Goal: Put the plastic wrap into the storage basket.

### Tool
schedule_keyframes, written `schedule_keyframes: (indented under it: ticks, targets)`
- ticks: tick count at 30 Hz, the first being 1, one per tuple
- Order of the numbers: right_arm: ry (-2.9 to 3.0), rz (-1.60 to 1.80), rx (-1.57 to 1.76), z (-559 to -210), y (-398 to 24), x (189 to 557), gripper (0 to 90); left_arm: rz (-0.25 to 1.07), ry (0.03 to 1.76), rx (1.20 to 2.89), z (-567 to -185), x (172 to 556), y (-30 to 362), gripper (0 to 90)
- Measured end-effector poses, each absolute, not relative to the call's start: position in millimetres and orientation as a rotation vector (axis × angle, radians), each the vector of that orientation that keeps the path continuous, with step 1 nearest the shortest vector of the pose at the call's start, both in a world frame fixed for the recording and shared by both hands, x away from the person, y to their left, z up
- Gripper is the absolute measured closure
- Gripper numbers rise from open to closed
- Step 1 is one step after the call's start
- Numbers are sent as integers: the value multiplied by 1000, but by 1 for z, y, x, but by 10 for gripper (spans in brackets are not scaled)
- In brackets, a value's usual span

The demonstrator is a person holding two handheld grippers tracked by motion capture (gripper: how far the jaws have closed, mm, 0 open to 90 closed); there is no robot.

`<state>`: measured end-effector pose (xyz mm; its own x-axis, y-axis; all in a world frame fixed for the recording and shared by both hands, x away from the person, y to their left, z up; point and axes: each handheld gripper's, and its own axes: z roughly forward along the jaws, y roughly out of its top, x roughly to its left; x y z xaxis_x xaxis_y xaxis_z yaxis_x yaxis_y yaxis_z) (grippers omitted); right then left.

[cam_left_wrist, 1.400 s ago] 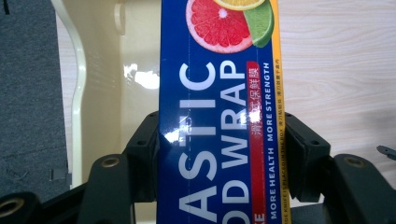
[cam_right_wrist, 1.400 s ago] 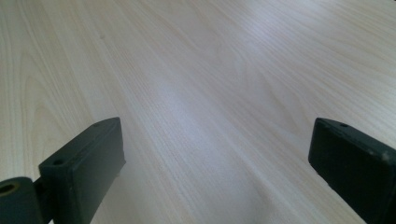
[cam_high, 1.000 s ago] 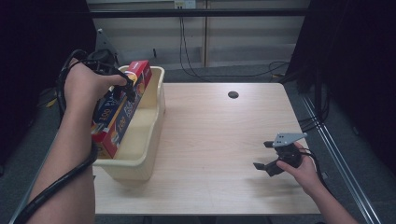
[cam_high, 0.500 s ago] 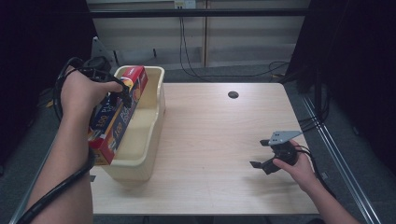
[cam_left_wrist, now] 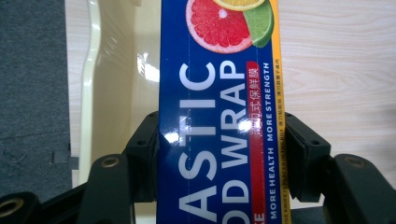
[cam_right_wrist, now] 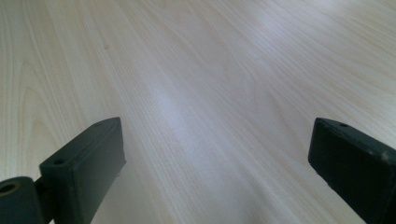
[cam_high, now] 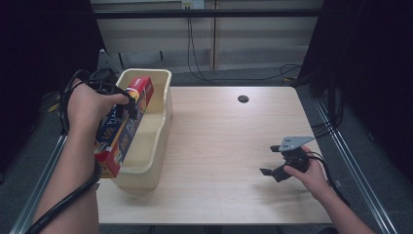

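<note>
Dim surroundings, evenly lit tabletop, box glare

Left tool (cam_high: 130, 103) raised, jaws clamped; right tool (cam_high: 274, 164) low, jaws wide apart, both forearms extended forward.

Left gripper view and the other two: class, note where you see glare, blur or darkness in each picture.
Left gripper view: white glare spots on the plastic wrap box, print sharp. Right gripper view: a soft bright sheen across the table; the near jaws slightly blurred. High view: table lit evenly, surroundings dark.
</note>
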<state>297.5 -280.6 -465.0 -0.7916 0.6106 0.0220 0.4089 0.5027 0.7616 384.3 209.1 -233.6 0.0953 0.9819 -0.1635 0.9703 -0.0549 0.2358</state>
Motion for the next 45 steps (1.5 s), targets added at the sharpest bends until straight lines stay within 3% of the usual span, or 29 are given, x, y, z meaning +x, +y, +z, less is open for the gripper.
schedule_keyframes:
  ticks: [45]
  targets:
    - [2508, 1163, 855, -467, -281, 296, 32, -28, 1971, 2138, -298, 399, 206, 405]
